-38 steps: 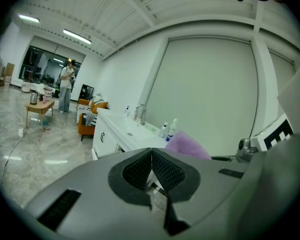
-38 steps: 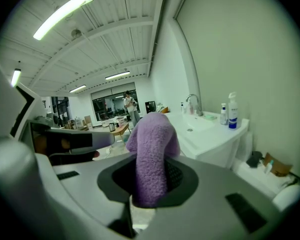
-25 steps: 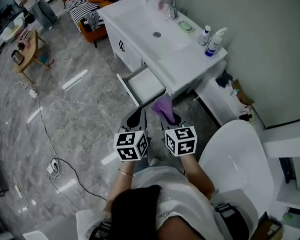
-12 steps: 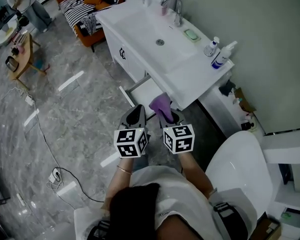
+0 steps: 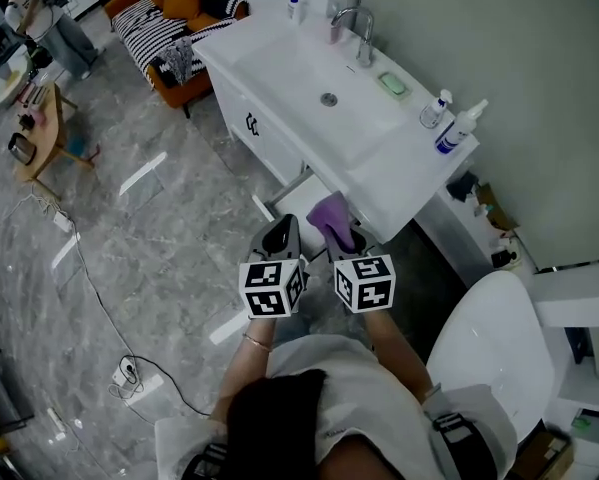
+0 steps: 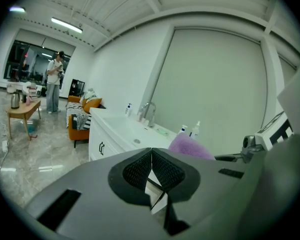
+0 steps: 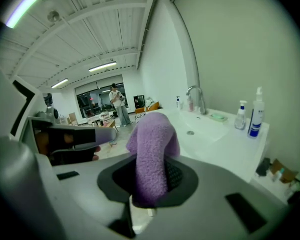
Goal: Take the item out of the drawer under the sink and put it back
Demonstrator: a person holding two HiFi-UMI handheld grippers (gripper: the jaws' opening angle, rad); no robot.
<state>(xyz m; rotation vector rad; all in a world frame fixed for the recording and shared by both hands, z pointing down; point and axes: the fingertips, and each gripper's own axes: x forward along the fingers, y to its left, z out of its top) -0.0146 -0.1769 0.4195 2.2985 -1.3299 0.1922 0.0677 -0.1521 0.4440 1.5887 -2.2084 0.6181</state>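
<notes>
A purple towel sticks up from my right gripper, whose jaws are shut on it; in the right gripper view the purple towel fills the gap between the pads. My left gripper hangs just left of it with its pads pressed together and nothing between them, as the left gripper view shows at the left gripper. The white drawer stands pulled out from under the sink counter, directly ahead of both grippers. The towel is above the drawer's near end.
Two pump bottles and a soap dish stand on the counter by the faucet. A white round chair is at my right. An orange sofa, a small table, a cable and power strip and a person are on the left.
Both grippers have moved forward together towards the vanity, the towel still in the right one. The drawer now lies just beyond the jaws.
</notes>
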